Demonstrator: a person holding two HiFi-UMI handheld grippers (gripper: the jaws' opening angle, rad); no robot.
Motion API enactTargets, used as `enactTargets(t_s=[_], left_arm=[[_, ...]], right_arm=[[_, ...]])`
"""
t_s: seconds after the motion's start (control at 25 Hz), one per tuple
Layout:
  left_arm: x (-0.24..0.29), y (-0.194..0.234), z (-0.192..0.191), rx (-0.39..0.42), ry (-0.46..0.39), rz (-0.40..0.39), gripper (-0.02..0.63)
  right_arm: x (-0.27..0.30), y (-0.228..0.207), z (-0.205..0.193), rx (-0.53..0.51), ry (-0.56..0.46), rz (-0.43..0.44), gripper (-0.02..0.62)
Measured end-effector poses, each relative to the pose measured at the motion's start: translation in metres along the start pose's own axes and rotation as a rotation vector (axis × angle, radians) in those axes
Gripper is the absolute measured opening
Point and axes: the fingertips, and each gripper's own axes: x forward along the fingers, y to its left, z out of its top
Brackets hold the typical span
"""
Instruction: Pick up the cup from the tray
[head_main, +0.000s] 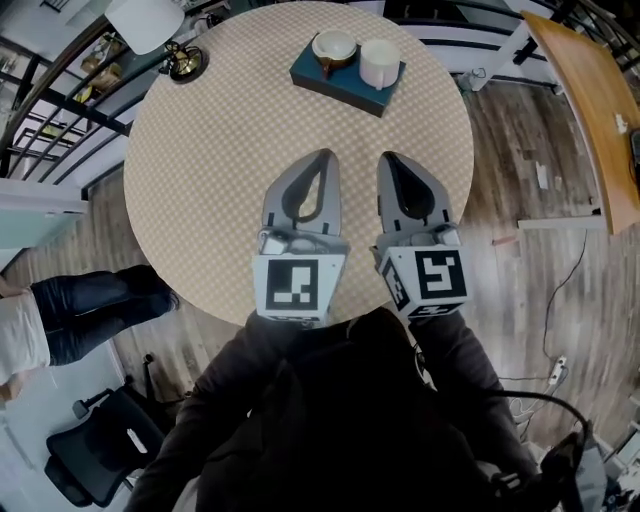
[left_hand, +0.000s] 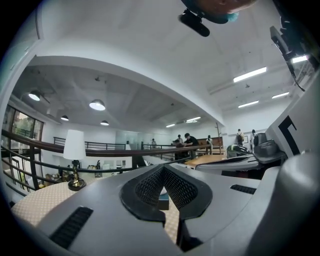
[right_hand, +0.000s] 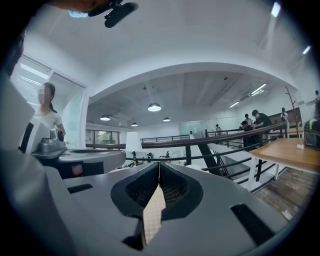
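Our head camera: high above, facing steeply down on round beige woven-pattern table; grey left gripper and grey right gripper near, low in frame. Our gripper cameras: each sits right behind own jaws, very close, facing level along them. All three views share tabletop ahead of jaws and white-shaded brass lamp, ahead-left of both grippers.

Looking down on a round table, lamp at its far-left edge; wooden desk right, black chair lower left, person just above.
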Motion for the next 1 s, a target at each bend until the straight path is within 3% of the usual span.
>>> enactTargets(t_s=[0.4,1.0], left_arm=[[0.037,0.023,0.003,-0.018,-0.019,-0.002,0.005],[0.129,0.038,-0.088,-0.070,0.118,0.019,0.005]], right_arm=[[0.043,-0.021,0.007,-0.016,0.000,-0.030,0.008],[0.130,-0.080,-0.072,0.037,0.130,-0.004,0.008]])
